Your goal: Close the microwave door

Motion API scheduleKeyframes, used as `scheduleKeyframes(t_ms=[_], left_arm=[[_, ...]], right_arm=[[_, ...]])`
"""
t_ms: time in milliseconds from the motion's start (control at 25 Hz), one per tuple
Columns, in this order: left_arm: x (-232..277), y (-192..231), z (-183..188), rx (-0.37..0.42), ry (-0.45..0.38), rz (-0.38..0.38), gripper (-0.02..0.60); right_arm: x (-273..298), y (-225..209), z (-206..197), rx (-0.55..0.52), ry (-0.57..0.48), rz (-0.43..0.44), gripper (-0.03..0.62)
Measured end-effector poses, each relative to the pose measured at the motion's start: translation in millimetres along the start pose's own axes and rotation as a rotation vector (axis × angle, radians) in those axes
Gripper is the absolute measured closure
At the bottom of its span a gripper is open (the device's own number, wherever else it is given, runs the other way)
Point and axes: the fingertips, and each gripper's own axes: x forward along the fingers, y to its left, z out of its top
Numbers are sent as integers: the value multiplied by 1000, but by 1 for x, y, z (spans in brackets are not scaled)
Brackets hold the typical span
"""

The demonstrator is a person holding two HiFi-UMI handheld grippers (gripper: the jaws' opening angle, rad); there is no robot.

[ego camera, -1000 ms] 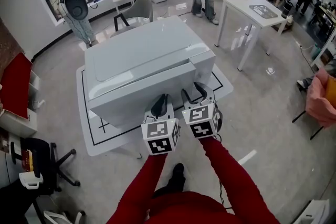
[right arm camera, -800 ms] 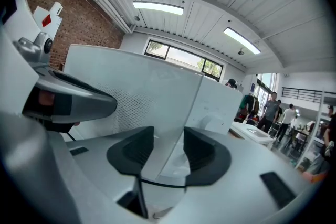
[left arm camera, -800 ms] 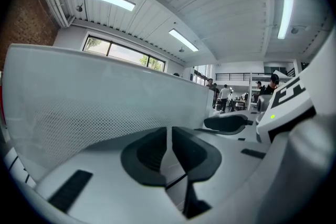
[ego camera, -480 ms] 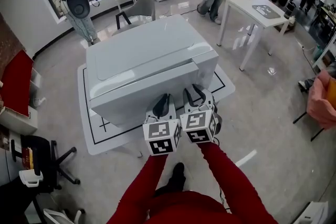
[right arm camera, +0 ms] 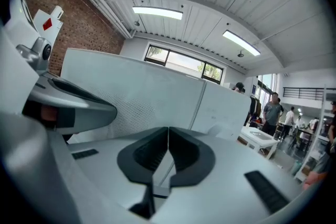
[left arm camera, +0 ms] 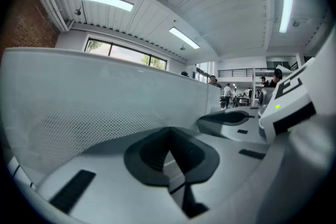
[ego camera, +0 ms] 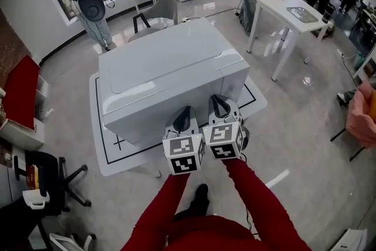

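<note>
White and boxy, the oversized microwave (ego camera: 170,62) stands directly ahead of both grippers on a pale floor mat (ego camera: 104,153) edged with a black line. Its door (right arm camera: 131,97) appears flush with the body. From the head view the front face is seen only at a steep angle, and its lower part is hidden behind the grippers' marker cubes.

The left gripper (ego camera: 183,116) and right gripper (ego camera: 220,106), held by red-sleeved arms, sit side by side close to that front. In each gripper view the jaws are pressed together with nothing between them. Whether the tips actually touch the door cannot be made out.

Ahead of the left gripper (left arm camera: 169,136) the door's dotted window panel (left arm camera: 89,118) fills the frame, its edges cut off. Ahead of the right gripper (right arm camera: 168,136) a vertical seam (right arm camera: 198,105) divides the door from the plain panel beside it. Well beyond the right gripper stands a white table (ego camera: 294,12), with people in the distance.
</note>
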Motion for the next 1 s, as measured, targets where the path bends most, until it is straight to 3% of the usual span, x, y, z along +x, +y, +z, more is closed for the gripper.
scheduleKeyframes(t_ms=[400, 520, 680, 1000], left_arm=[[4, -1, -4, -6, 1, 7, 572], [0, -2, -2, -20, -16, -23, 572], [-12, -18, 2, -2, -61, -124, 572], [-61, -70, 9, 12, -148, -437, 572]], right_arm=[[-1, 0, 0, -5, -7, 13, 577], [-13, -2, -1, 33, -26, 35, 577], [-43, -7, 0, 157, -102, 136, 579], [-132, -24, 0, 423, -260, 346, 580]])
